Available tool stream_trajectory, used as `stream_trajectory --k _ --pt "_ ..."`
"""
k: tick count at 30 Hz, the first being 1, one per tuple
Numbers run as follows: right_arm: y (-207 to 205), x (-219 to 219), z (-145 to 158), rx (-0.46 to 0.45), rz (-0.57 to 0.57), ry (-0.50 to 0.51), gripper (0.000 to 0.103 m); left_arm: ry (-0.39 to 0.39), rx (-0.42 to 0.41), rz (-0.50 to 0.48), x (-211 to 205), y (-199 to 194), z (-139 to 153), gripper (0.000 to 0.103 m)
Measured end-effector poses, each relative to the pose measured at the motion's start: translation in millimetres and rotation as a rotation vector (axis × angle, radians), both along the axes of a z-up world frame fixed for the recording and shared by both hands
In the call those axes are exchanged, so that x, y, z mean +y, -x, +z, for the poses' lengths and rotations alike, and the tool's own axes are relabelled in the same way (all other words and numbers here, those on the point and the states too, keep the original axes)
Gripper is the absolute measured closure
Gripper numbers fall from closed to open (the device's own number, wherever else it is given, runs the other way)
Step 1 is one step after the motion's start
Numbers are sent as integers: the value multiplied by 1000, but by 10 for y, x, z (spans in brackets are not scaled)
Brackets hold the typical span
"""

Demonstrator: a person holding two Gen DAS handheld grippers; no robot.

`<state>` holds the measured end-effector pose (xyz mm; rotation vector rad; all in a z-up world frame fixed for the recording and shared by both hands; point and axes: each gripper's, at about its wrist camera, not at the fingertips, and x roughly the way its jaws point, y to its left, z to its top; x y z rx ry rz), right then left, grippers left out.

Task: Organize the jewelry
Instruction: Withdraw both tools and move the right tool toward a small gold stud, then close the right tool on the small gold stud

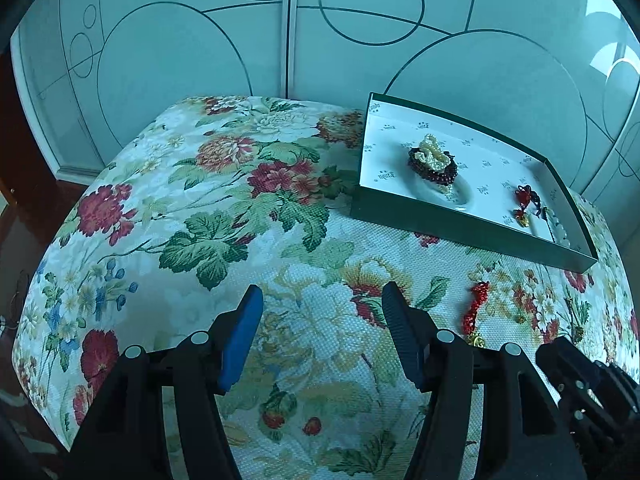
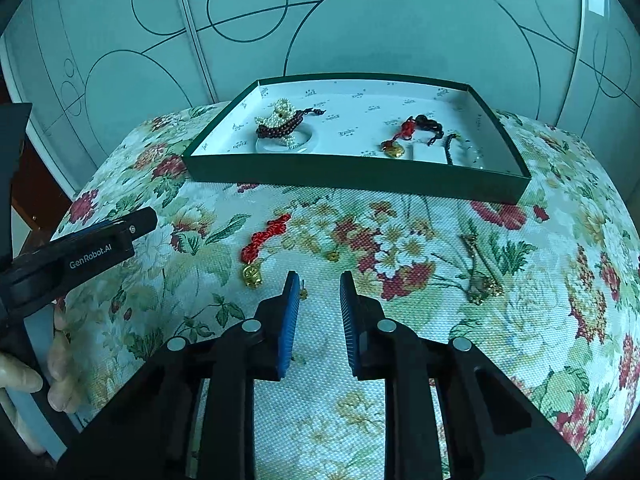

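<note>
The flower-patterned table (image 2: 400, 360) drops away at rounded edges on both sides, and its far edge meets frosted sliding doors (image 2: 400, 32) drawn with circles. A shallow green box (image 2: 360, 178) sits along that far edge, taking up much of the back; the near half of the cloth is mostly open room. Inside the box lie a pearl and dark-bead bundle (image 2: 282, 122) toward its left end and a red-corded charm (image 2: 404, 132) with dark beads toward its right. On the cloth in front of the box lies a red knotted cord with a gold charm (image 2: 260, 248), just left of the right hand-held gripper (image 2: 320, 284), whose blue pads stand narrowly apart with nothing between them. Farther right rests a small brassy piece (image 2: 478, 276). The left hand-held gripper (image 1: 320, 300) hangs with its jaws wide and empty over bare cloth; the red cord lies just right of it.
</note>
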<state>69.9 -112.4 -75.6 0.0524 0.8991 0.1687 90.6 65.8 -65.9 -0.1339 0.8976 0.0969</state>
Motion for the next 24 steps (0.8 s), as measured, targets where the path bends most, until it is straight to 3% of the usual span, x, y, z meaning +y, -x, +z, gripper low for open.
stream_trajectory --k 15,24 --pt "-87 143 -191 31 17 33 83 11 13 2 -2 10 -102 42" --pt "-52 182 -201 15 26 74 95 11 14 4 -6 13 -115 42"
